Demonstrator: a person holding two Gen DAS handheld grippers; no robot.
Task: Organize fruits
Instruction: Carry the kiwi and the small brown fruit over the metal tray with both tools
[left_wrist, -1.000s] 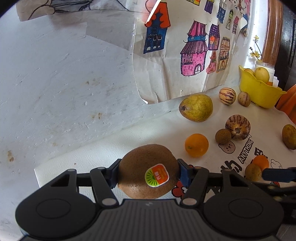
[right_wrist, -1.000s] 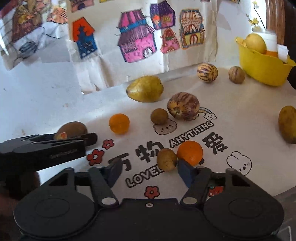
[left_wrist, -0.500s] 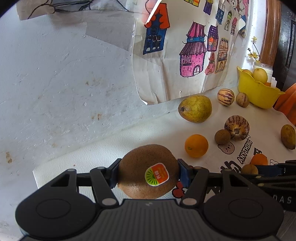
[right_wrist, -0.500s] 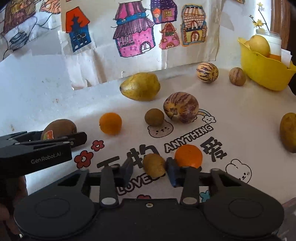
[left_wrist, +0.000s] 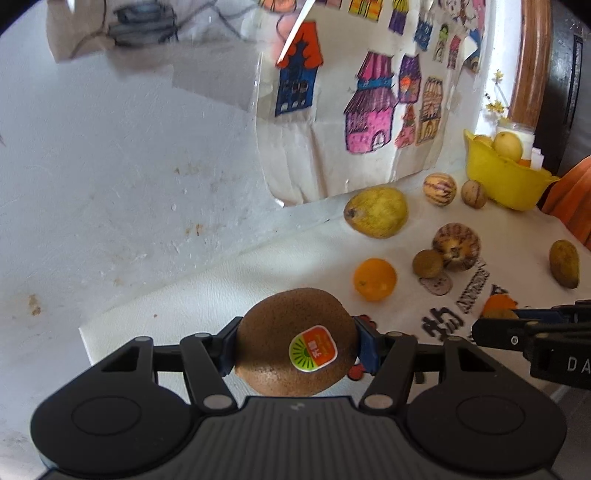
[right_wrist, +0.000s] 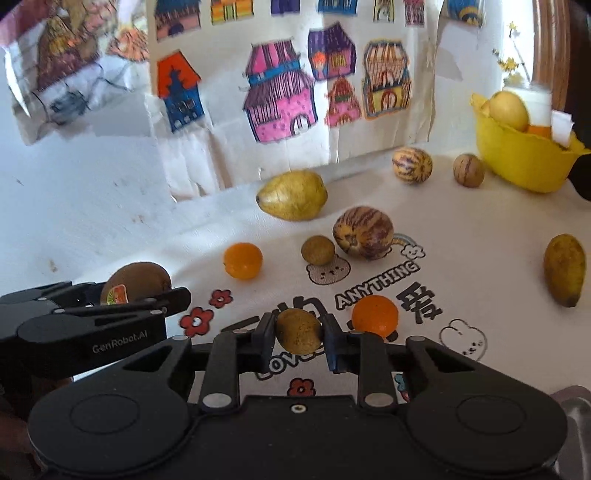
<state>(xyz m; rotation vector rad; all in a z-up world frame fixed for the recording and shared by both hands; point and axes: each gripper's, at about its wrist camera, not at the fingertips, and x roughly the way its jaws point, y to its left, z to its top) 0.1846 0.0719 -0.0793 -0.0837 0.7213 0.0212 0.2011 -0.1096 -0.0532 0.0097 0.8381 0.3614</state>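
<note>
My left gripper (left_wrist: 295, 341) is shut on a brown kiwi (left_wrist: 295, 339) with a round sticker, held above the white cloth's left end. It also shows in the right wrist view (right_wrist: 135, 282). My right gripper (right_wrist: 299, 332) is shut on a small yellow-brown fruit (right_wrist: 298, 329), lifted just above the cloth beside an orange (right_wrist: 375, 315). A yellow bowl (right_wrist: 517, 162) with fruit in it stands at the far right. Loose fruits lie on the cloth: a yellow pear (right_wrist: 293, 195), a second orange (right_wrist: 243, 260), a striped melon (right_wrist: 364, 232).
A small brown fruit (right_wrist: 317, 250), a small striped melon (right_wrist: 412, 165), a round nut-like fruit (right_wrist: 468, 170) and a yellowish oblong fruit (right_wrist: 564, 273) also lie on the printed cloth (right_wrist: 480, 229). Paper drawings of houses (right_wrist: 280, 103) hang on the back wall.
My right gripper moved forward around the small yellow-brown fruit, shut on it and lifted it slightly. My left gripper keeps holding the kiwi, almost still.
</note>
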